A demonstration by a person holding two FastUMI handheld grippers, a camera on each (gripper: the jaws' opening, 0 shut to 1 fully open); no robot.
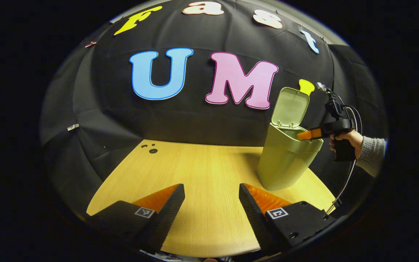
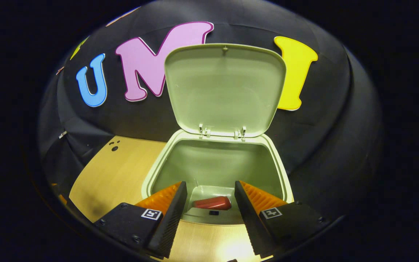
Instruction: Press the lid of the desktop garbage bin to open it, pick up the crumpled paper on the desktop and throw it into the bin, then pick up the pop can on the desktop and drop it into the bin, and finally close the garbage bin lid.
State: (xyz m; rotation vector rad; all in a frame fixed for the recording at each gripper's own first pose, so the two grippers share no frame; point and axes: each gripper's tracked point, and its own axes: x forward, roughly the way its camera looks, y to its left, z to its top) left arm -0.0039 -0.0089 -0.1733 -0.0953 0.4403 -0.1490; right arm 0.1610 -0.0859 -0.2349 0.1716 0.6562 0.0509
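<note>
Right gripper (image 2: 209, 198), jaws wide apart and empty, poised above the open garbage bin (image 2: 151, 171); the pop can (image 2: 212, 203) lies on its side at the bin floor, low centre of frame. The raised lid (image 2: 225, 87) stands directly ahead, upper centre, nearest this hand. Left gripper (image 1: 212, 200), open and empty, hovers over the table (image 1: 202, 163), with the bin at right of its frame

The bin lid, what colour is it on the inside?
Pale green, like the bin itself; the lid shows best in the right gripper view.
</note>
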